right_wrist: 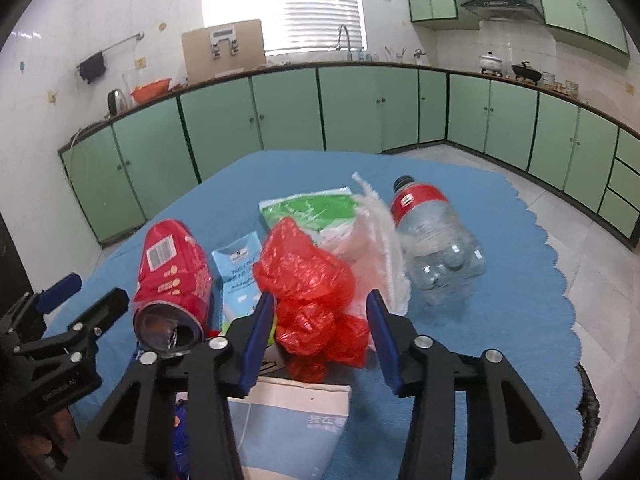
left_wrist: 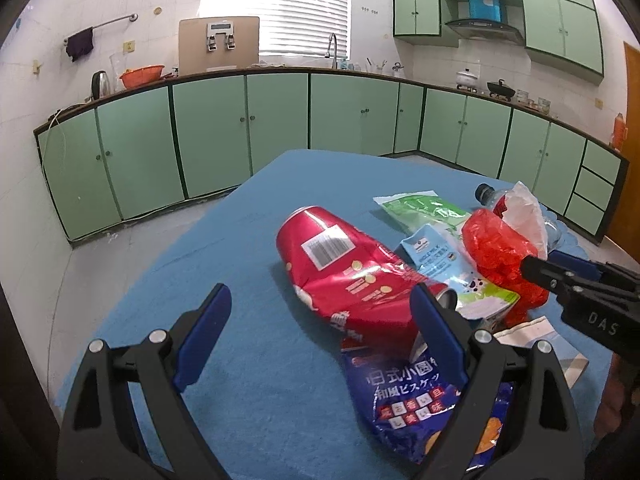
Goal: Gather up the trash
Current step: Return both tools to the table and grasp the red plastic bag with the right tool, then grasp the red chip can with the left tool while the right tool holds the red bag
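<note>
On the desk (right_wrist: 500,216) the trash lies in a loose cluster. In the right wrist view, the crushed can (right_wrist: 172,276) lies at the left on its side, its open end toward the camera. Just right of it is a milk carton (right_wrist: 236,276), then a crumpled plastic bag (right_wrist: 312,292) with a clear bag (right_wrist: 380,256) against its right side. A flat pouch (right_wrist: 308,208) lies behind them. The plastic bottle (right_wrist: 436,248) lies farthest right. Nearest the camera, a paper envelope (right_wrist: 288,428) lies before the crumpled bag, and a snack packet (left_wrist: 404,400) before the can.
</note>
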Tool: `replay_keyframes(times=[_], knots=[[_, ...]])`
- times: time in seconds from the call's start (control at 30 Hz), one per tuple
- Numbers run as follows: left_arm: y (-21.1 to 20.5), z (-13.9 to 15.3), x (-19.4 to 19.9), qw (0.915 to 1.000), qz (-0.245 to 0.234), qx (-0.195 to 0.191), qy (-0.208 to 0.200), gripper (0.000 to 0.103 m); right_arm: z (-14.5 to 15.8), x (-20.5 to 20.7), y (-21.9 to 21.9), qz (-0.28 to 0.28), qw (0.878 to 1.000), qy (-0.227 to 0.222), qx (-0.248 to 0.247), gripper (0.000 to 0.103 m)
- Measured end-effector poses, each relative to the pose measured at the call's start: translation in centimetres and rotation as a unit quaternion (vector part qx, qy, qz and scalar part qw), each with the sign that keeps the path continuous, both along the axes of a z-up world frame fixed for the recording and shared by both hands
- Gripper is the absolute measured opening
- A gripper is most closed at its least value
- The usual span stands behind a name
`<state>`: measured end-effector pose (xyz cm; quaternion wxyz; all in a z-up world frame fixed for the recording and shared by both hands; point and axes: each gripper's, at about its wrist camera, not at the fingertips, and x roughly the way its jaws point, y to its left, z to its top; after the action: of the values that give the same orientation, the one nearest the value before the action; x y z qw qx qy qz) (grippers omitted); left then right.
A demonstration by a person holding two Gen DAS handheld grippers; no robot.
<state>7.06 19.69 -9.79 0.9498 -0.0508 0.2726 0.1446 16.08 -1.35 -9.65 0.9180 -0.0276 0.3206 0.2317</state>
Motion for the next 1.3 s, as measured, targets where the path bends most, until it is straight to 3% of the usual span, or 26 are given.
replay_keyframes(times=[0.03, 0.1, 0.3, 0.8, 1.2, 1.3], knots=[[0.0, 0.0, 0.0, 1.0, 0.0, -0.001, 0.0, 0.088, -0.2, 0.0, 0.2, 0.003, 1.0, 0.004, -0.002, 0.043], [0.0, -0.1, -0.1, 1.0, -0.003, -0.004, 0.001, 0.088, -0.6, 0.2, 0.5, 0.01, 1.0, 0.015, -0.008, 0.029], [-0.7, -0.6, -0.1, 0.9999, -0.012, -0.009, 0.005, 0.088, -0.8, 0.1, 0.4, 0.027, 0.999, 0.021, -0.007, 0.014], [-4.0, -0.6, 2.0, 0.9994, -0.031, -0.017, 0.004, 0.092, 3.3, -1.1, -4.4, 0.005, 0.999, -0.011, 0.037, 0.011], [-3.8, -2.1, 4.3, 0.9985, -0.004, -0.034, 0.043, 0.092, 1.9, -0.5, -4.7, 0.002, 1.0, -0.005, 0.025, 0.011], [-3.0, -2.2, 4.1, 0.9977, 0.001, -0.054, 0.042, 0.084, 1.3, -0.5, -4.5, 0.002, 1.0, 0.001, 0.02, 0.011]])
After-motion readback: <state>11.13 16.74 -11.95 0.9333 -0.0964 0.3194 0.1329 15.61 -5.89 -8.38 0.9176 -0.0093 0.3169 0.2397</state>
